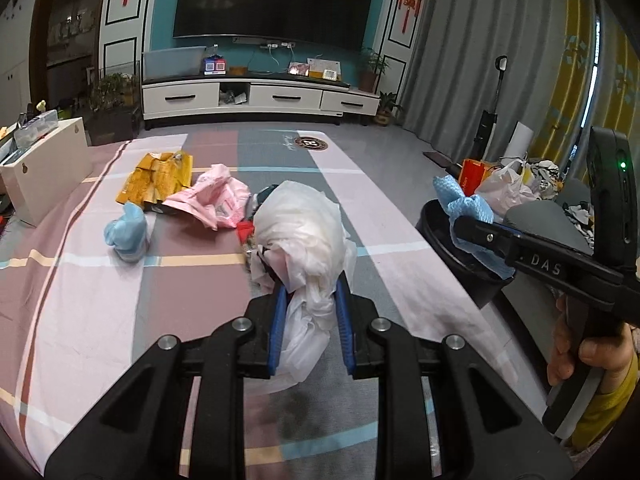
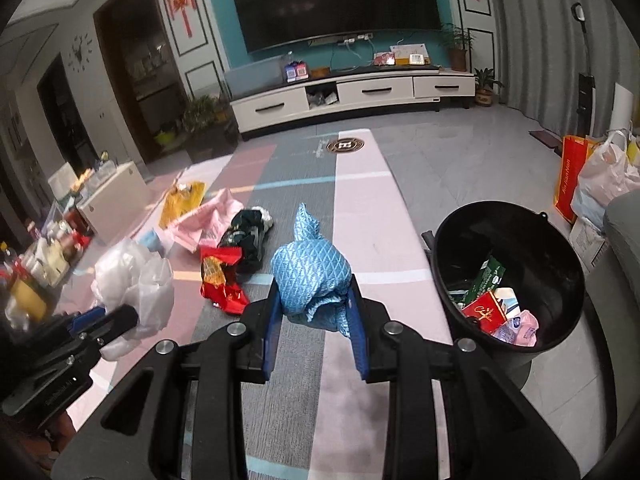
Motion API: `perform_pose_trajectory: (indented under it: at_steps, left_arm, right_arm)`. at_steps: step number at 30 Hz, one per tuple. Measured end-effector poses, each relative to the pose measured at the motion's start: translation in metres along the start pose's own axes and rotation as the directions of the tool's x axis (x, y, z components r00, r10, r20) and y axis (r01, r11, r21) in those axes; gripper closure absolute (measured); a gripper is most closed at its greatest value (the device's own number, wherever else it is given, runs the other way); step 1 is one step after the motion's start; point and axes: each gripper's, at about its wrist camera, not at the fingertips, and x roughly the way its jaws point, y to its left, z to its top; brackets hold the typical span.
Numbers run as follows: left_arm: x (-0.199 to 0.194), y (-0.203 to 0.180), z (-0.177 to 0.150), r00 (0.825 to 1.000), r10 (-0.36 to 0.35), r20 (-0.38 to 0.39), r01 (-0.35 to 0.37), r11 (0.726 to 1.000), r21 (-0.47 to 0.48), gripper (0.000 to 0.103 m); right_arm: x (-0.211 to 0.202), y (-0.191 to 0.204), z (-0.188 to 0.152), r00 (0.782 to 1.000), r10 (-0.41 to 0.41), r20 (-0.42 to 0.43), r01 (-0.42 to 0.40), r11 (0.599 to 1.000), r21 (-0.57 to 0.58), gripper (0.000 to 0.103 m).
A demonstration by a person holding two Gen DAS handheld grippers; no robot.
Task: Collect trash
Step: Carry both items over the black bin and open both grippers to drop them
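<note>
While both hands carry a load, the key fact is where the black bin [image 2: 508, 280] stands: off the right edge of the bench [image 2: 360, 208], on the floor, to the right of both tools. The right tool [image 2: 316, 304] is pinched narrow on a crumpled blue cloth-like wad [image 2: 310, 276], pads pressed into its lower folds, the bundle standing up above the fingers. In the left wrist view that wad hangs right at the bin's near rim, so the right hand is plainly the nearer one. The left tool [image 1: 310, 320] is clamped on a white plastic bag [image 1: 300, 236], its neck gathered between the blue pads and the puffed body ballooning forward over the striped cloth; it sits further left, with bench to cross. The bin already holds a red packet, a green wrapper and pink scraps. Left on the bench: a yellow bag [image 1: 158, 178], a pink bag [image 1: 212, 198], a light blue wad [image 1: 126, 234], a red snack wrapper [image 2: 220, 280] and a dark bundle [image 2: 248, 240]. My read: the right hand drops first, the left follows.
</note>
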Motion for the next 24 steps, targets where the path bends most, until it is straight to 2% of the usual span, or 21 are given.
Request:
perform_pose_trajectory:
  at_steps: [6,15,24]
  left_arm:
    - [0.003,-0.014,-0.001,1.000,-0.014,-0.015,0.014,1.000,0.000,0.079]
    - [0.011,-0.036,0.017,0.999,-0.044,-0.012,0.044,0.999,0.012,0.079]
    - [0.048,-0.072,0.039,0.984,-0.167,-0.063,0.170,0.984,0.046,0.079]
  right_arm:
    - [-0.007,-0.018,0.001,0.999,0.031,0.024,-0.032,0.998,0.054,0.072]
    - [-0.013,-0.048,-0.006,0.997,0.049,0.058,-0.056,0.991,0.123,0.072]
    - [-0.022,-0.102,-0.011,0.997,0.001,0.079,-0.019,0.974,0.226,0.072]
